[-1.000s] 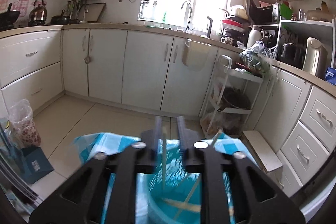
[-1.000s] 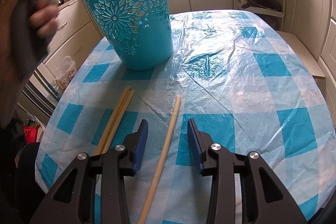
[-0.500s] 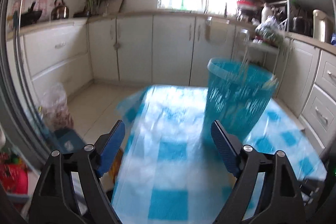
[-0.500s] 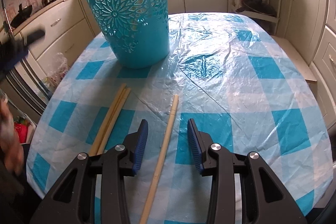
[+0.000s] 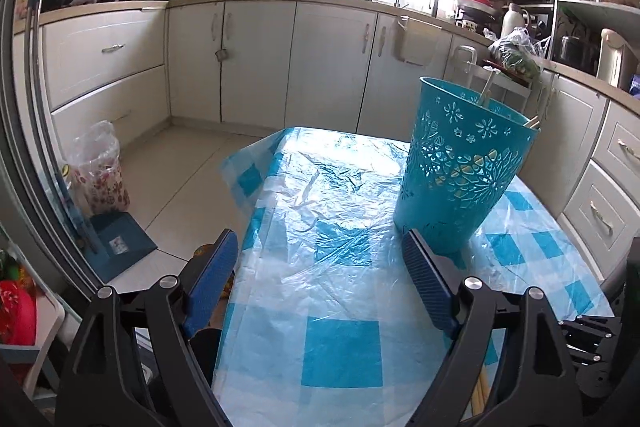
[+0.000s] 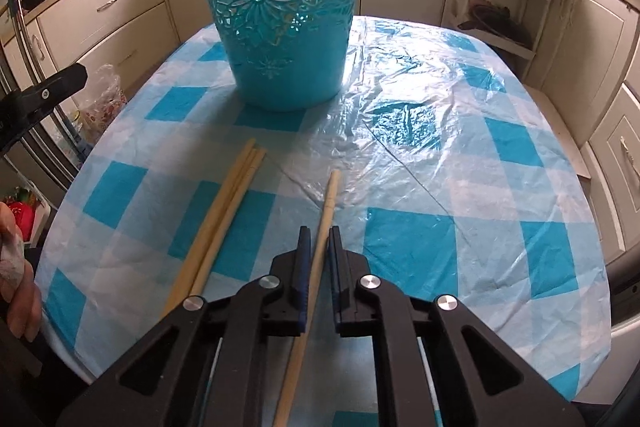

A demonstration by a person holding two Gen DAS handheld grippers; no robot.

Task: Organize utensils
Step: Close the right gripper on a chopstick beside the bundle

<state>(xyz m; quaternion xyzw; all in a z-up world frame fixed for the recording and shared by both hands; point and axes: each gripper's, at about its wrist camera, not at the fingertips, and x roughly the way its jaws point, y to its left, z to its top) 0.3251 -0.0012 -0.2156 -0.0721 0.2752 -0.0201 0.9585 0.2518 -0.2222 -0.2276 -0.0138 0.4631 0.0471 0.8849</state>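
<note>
**Ana:** Right wrist view has the right gripper (image 6: 318, 259) clamped on a single chopstick (image 6: 325, 211) lying on the checked tablecloth (image 6: 460, 247), gripped along its length, probably so it lifts level.

**Ben:** And the left gripper (image 5: 318, 283)?

**Ana:** Jaws wide apart, nothing between them, hovering over the cloth beside the blue basket (image 5: 464, 171), which already holds chopsticks. Three more chopsticks (image 6: 224, 211) lie together near the basket.
</note>
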